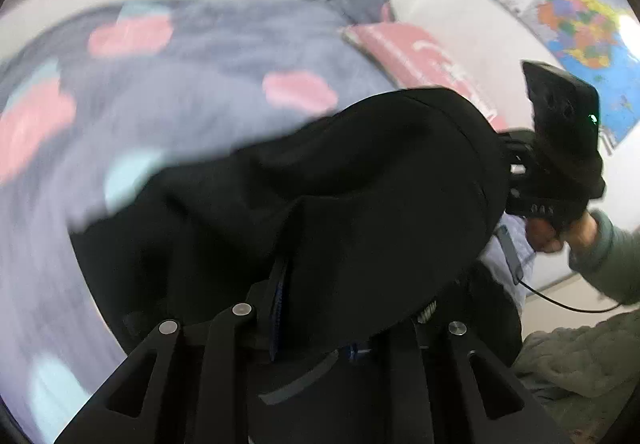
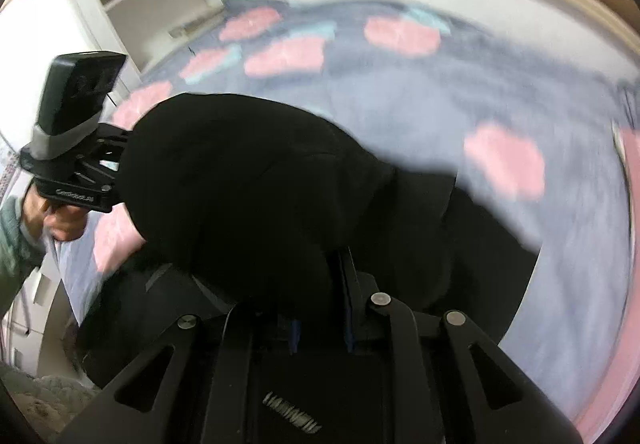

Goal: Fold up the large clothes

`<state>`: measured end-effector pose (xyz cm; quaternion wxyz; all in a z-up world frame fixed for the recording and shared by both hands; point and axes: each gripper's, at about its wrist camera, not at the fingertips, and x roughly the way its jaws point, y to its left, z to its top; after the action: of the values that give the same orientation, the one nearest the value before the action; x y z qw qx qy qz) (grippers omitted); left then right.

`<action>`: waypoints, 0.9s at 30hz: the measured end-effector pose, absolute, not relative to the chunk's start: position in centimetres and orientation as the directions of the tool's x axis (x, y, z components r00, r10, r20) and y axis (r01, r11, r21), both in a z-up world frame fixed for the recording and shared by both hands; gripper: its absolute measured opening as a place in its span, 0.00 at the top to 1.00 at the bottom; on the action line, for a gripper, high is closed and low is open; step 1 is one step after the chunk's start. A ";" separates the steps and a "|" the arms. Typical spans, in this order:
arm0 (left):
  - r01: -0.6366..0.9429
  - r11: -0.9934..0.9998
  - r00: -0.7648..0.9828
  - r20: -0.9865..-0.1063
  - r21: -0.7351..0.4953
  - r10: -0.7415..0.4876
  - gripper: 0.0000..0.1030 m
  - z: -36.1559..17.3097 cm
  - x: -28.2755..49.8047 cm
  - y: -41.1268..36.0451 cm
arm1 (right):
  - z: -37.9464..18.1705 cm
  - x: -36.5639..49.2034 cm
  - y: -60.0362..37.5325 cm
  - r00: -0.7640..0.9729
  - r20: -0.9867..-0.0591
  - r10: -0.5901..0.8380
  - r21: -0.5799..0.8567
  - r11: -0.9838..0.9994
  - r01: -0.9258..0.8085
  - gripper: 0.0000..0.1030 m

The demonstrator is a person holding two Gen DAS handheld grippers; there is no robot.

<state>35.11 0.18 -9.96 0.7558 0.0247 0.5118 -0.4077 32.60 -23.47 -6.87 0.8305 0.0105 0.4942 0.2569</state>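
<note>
Black garment (image 1: 360,184) hangs pinched in both grippers' closed jaws

I see one large black garment (image 1: 360,184), plain and thick, lifted off the bed and draped in a rounded hump between my two views (edges blurred), its lower part trailing down onto the bedcover
</note>
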 end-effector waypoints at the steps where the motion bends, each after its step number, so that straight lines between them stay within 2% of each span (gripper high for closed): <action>1: 0.609 0.692 0.138 -0.808 -0.386 -0.572 0.76 -11.5 34.3 0.4 | -8.8 31.5 -23.0 0.354 -0.835 0.422 0.274 0.875 -0.398 0.76; 5: 0.423 0.794 0.139 -0.834 -0.437 -0.534 0.76 -17.9 32.6 2.3 | -15.0 29.4 -21.5 0.236 -0.904 0.358 0.255 0.892 -0.374 0.74; 7: 0.339 0.809 0.155 -0.820 -0.480 -0.552 0.76 -18.6 32.0 3.6 | -16.4 28.9 -21.8 0.161 -0.925 0.345 0.274 0.897 -0.346 0.73; 10: 0.296 0.807 0.203 -0.792 -0.511 -0.576 0.75 -16.3 30.5 5.4 | -15.0 27.9 -23.8 0.161 -0.923 0.350 0.290 0.907 -0.305 0.70; 14: 0.341 0.828 0.231 -0.814 -0.445 -0.532 0.70 -11.9 28.7 7.2 | -10.4 27.8 -26.8 0.230 -0.898 0.375 0.320 0.915 -0.245 0.52; 16: 0.373 0.828 0.275 -0.802 -0.419 -0.530 0.69 -9.0 28.5 7.6 | -7.4 28.7 -27.6 0.293 -0.857 0.423 0.369 0.902 -0.224 0.51; 18: 0.394 0.818 0.332 -0.764 -0.420 -0.553 0.60 -6.1 29.0 7.4 | -5.3 30.1 -27.4 0.341 -0.820 0.459 0.408 0.887 -0.215 0.51; 19: 0.406 0.804 0.355 -0.736 -0.434 -0.576 0.51 -4.8 29.4 6.9 | -4.6 31.2 -27.0 0.362 -0.804 0.472 0.425 0.881 -0.206 0.50; 21: 0.425 0.767 0.372 -0.679 -0.481 -0.633 0.48 -3.6 30.9 5.3 | -4.3 33.1 -25.9 0.373 -0.800 0.469 0.434 0.883 -0.179 0.48; 24: 0.407 0.762 0.312 -0.708 -0.503 -0.634 0.48 -5.6 33.7 2.7 | -6.6 34.9 -22.6 0.315 -0.828 0.464 0.433 0.886 -0.167 0.48; 27: 0.328 0.785 0.181 -0.781 -0.525 -0.598 0.48 -11.6 35.5 1.4 | -11.8 35.4 -20.6 0.203 -0.884 0.420 0.396 0.906 -0.149 0.48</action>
<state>35.54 1.43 -11.60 0.7592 -0.1200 0.5624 -0.3049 35.43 -20.60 -11.78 0.7673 0.1122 0.6035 0.1856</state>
